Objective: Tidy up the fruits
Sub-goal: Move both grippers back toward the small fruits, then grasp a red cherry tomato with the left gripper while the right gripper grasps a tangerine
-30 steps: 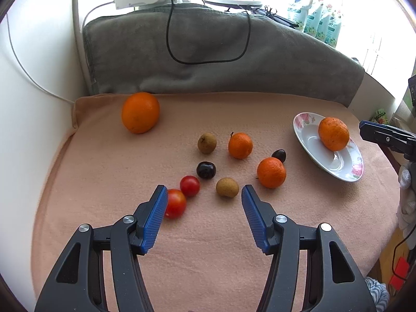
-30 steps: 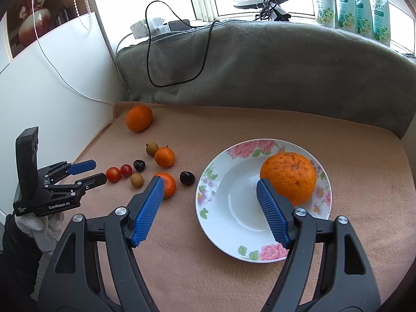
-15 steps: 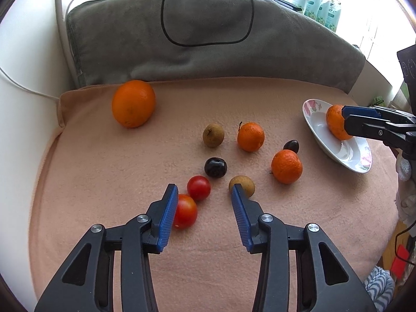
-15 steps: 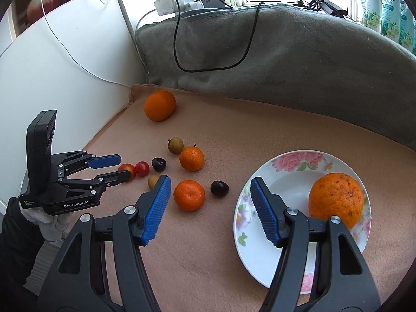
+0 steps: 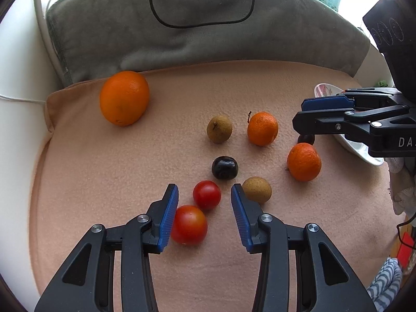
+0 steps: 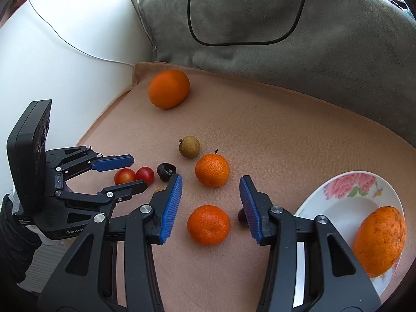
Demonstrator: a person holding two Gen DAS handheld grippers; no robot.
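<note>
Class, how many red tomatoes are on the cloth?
2. One tomato lies against the left gripper's left finger; the other tomato sits just beyond it, between the fingers. None seems hidden.

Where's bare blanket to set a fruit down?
Bare: the stretch between the large orange, the grey cushion and the plate. Crowded: the centre cluster around the dark plum, both grippers there.

You'll see a grey blanket [image 5: 197, 39] across the frame's top, black cable [image 5: 202, 23] looped on it, white wall [image 6: 65, 72] at left.
</note>
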